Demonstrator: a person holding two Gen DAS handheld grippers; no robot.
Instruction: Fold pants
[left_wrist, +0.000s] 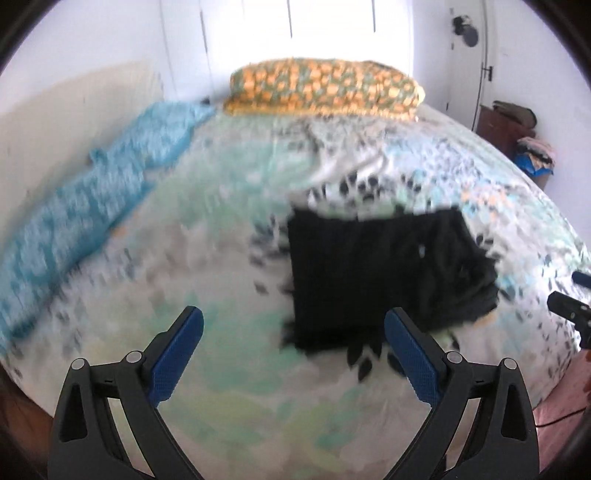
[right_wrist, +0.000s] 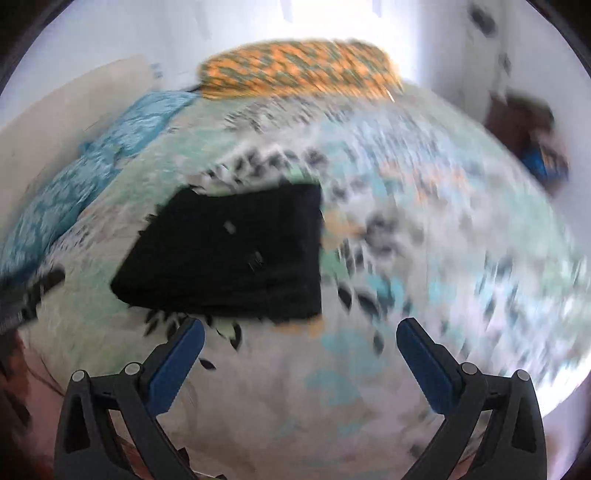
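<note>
Black pants (left_wrist: 384, 273) lie folded into a compact rectangle on the patterned bed sheet (left_wrist: 221, 266). In the right wrist view the pants (right_wrist: 236, 258) sit ahead and to the left. My left gripper (left_wrist: 293, 325) is open and empty above the sheet, just short of the pants' near edge. My right gripper (right_wrist: 301, 336) is open and empty above the sheet, near the pants' near right corner. Part of the right gripper shows at the right edge of the left wrist view (left_wrist: 570, 310). Both views are motion-blurred.
An orange-green pillow (left_wrist: 325, 88) lies at the head of the bed. A blue blanket (left_wrist: 92, 199) runs along the left side by the wall. A brown cabinet with clothes (left_wrist: 517, 129) stands at the far right.
</note>
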